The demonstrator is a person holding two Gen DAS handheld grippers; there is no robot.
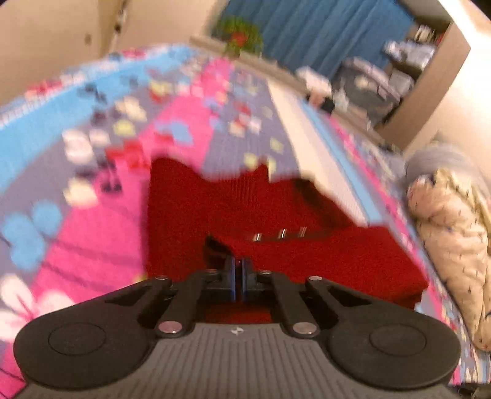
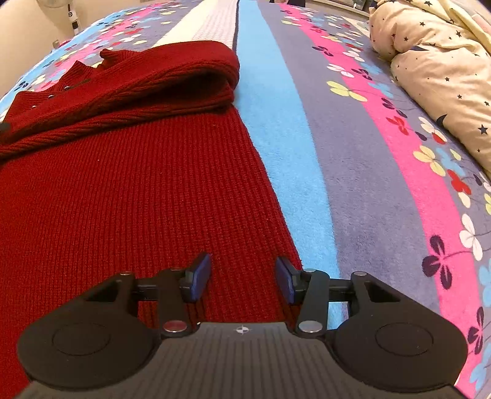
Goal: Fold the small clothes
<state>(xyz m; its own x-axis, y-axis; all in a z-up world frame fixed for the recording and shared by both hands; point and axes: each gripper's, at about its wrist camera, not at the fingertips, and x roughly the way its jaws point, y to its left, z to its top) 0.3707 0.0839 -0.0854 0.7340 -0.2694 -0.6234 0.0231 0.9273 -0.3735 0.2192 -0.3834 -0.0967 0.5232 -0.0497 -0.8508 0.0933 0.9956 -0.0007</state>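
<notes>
Garment: a red knit sweater lies spread on the bed cover, filling the left and centre of the right wrist view; in the left wrist view, which is blurred, it fills the centre.
Sweater's folded part: a sleeve or side panel is turned over onto the body and forms a thick roll in the upper left of the right wrist view; small metal snaps show near its neck edge at far left.
Sweater's edge: its straight right side runs down the frame beside the blue stripe of the cover.
Left gripper: jaws pressed together at lower centre of its view, just over the red knit; whether any cloth is pinched between the pads cannot be told through the blur.
Right gripper: jaws spread, the blue pads well apart, hovering over the sweater's lower right part near its edge; nothing is clamped between them.
Bed cover: plush, striped in blue, grey-violet and pink with a flower print; it bears the sweater.
Quilt: a cream bundle printed with dark stars, upper right of the right wrist view, well apart from the sweater.
Shelf unit: upper right of the left wrist view; its compartments hold things too blurred to name.
Curtain: blue, top centre of the left wrist view.
</notes>
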